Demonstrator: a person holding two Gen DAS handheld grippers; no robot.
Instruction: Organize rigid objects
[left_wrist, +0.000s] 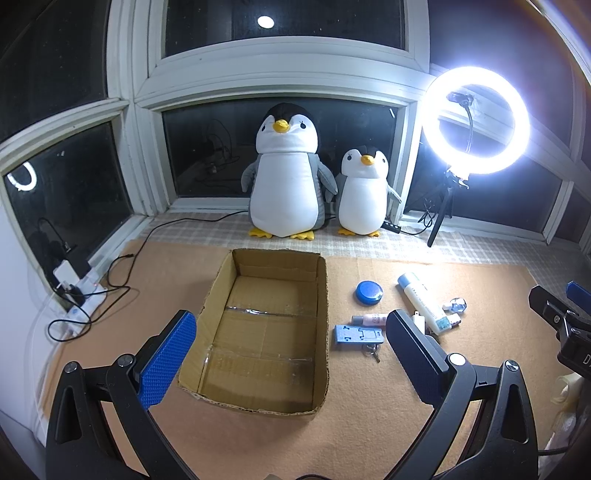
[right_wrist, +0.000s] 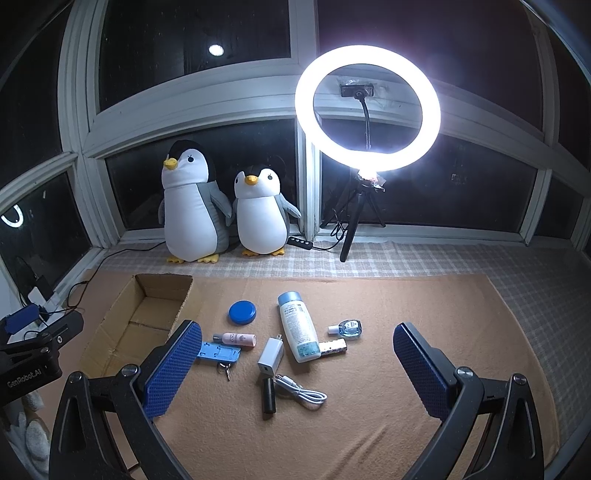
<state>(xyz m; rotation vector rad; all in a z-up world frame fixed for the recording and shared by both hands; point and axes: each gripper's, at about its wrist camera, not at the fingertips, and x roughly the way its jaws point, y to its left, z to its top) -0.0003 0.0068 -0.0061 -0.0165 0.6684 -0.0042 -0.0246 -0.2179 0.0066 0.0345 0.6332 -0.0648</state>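
**Both grippers empty, box waiting**

Our left gripper (left_wrist: 284, 354) hangs over the box (left_wrist: 266, 332) with its fingers (left_wrist: 166, 358) spread wide and nothing between them. Our right gripper (right_wrist: 295, 373) is just as spread and empty, poised above the loose things beside the box.

Nothing lies in the box. Everything to sort sits on the orange mat (right_wrist: 369, 424), on the side of the box towards the ring light (right_wrist: 367, 107): nearest the box a blue lid (right_wrist: 242, 312), a pink tube (right_wrist: 234, 339), a blue holder (right_wrist: 221, 354) with keys (right_wrist: 225, 368); further off a white charger (right_wrist: 270, 357), a black cylinder (right_wrist: 268, 397), a coiled cable (right_wrist: 301, 393), a white bottle (right_wrist: 298, 326), a small gold tube (right_wrist: 332, 347) and a little glass bottle (right_wrist: 347, 327).

We judge the job unstarted. A sound first pick would be the charger: standing clear of its neighbours, square-sided. We should come straight down, fingers astride its short sides, and avoid snagging the cable just beside it.

Hard to tell: whether the gold tube touches the white bottle. In the left view a finger hides the charger, and the cable and cylinder are out of sight. The bottle's label is unreadable.
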